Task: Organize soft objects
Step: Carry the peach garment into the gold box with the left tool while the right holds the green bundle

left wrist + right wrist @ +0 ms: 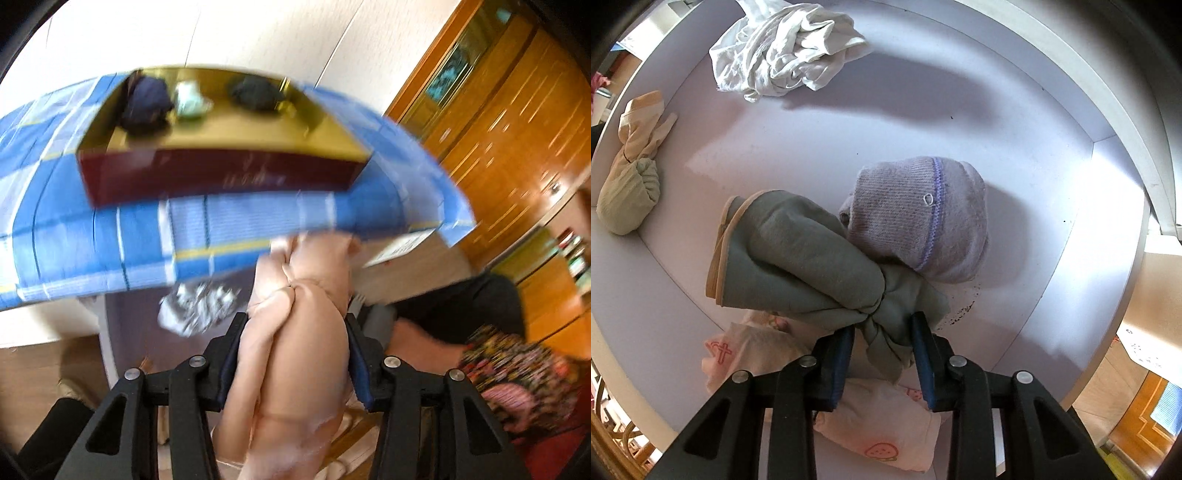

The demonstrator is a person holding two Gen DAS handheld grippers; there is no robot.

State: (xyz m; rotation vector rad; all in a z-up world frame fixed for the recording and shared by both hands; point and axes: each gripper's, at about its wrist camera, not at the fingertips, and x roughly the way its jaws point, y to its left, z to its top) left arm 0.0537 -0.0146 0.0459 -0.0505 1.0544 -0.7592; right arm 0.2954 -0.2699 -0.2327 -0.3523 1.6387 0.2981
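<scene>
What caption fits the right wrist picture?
Right gripper shut on a grey-green sock bundle beside a lilac sock.

The left wrist view is smeared by motion; the lettering on the dark red box (pixel 221 177) cannot be read, and the three bundles inside it, a navy one (pixel 147 101), a pale green one (pixel 190 101) and a dark one (pixel 255 94), are too blurred to identify; the peach stocking bundle (pixel 299 332) runs off the bottom edge and hides part of a crumpled white cloth (pixel 195 306) behind it; in the right wrist view the pink printed cloth (pixel 882 432) lies partly under the jaws; the grey-green garment (pixel 798 254) covers the near edge of the lilac knitted sock (pixel 916 218); the white rag (pixel 783 48) is cut by the top edge.
</scene>
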